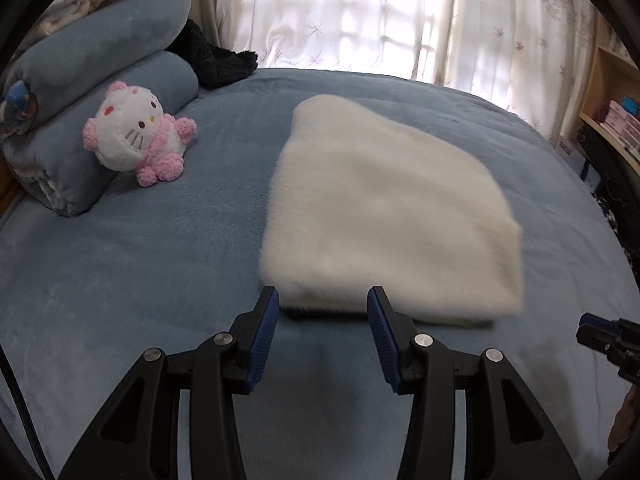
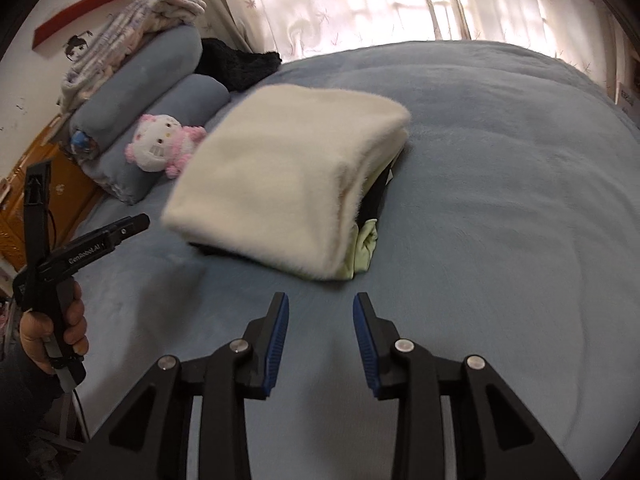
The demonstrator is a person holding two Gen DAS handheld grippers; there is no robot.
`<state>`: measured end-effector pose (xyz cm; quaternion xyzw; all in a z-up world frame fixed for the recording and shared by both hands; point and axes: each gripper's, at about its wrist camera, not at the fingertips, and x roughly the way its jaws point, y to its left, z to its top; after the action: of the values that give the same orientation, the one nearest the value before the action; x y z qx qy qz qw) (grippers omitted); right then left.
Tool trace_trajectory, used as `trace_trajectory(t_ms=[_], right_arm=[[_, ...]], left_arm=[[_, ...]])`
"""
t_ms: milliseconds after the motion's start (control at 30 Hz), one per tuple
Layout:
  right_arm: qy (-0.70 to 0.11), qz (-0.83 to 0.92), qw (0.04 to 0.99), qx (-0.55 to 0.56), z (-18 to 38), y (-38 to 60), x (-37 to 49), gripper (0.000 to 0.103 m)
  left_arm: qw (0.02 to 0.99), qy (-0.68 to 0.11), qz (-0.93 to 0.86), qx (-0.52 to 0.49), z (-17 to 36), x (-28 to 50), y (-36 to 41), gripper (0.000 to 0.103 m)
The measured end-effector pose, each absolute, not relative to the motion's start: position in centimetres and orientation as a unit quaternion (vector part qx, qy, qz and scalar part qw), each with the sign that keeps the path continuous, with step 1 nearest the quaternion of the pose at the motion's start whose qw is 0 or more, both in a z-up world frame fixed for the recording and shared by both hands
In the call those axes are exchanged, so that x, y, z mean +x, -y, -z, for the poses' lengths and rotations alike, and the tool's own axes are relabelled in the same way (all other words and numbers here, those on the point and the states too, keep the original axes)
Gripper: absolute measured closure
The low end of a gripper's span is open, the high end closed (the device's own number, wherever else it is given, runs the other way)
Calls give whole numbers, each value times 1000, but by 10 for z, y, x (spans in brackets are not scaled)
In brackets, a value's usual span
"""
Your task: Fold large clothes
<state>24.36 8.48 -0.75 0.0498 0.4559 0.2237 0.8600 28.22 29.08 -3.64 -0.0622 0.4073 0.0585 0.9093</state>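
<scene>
A cream fluffy garment [image 1: 384, 208] lies folded into a thick bundle on the blue bed cover [image 1: 140, 272]. In the right wrist view the garment [image 2: 288, 176] shows pale green and dark layers at its open right side. My left gripper [image 1: 323, 294] is open just short of the bundle's near edge, with nothing between its blue pads [image 1: 260, 344]. My right gripper [image 2: 321, 300] is open too and holds nothing; it hangs over the bed in front of the bundle's near right corner. A hand [image 2: 52, 328] holds the left gripper [image 2: 128, 226] at the left of that view.
A pink and white plush cat [image 1: 136, 132] leans on rolled blue blankets [image 1: 100, 48] at the back left, with a black fluffy item [image 1: 216, 60] behind them. Curtains [image 1: 360, 12] hang behind the bed. A shelf [image 1: 612, 120] stands at the right and a wooden cabinet [image 2: 24, 208] at the left.
</scene>
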Motion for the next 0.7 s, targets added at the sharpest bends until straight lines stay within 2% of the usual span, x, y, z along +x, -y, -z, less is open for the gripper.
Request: trace_trajectory(t_ms=[300,400,467,600,667,700], right_arm=[[-415,-229,880,41,-74,-38,143,70],[-400,-230,886,39,-98,-21,108,70],[-387,-230,892,39,-112,-12,86,69],[-376,-226,898,38,-125,3,51,69],[-372,-215,902,30,-124,7,36,69],[-372,-209,904,24,-122,8,29,69]], left_arm=[[917,-391,-41,-65,-29,187,-251,56],[918,-389,-37,-68,-42,157,-237,42],[918,-388,-34,-70,-48,136,-225,30],[919,-388,-33,-56,-52,104,-199,25],[920,-388,-34,-52,-50,87,-183,10],[920,-386,-36,-53,-49,81,-177,8]])
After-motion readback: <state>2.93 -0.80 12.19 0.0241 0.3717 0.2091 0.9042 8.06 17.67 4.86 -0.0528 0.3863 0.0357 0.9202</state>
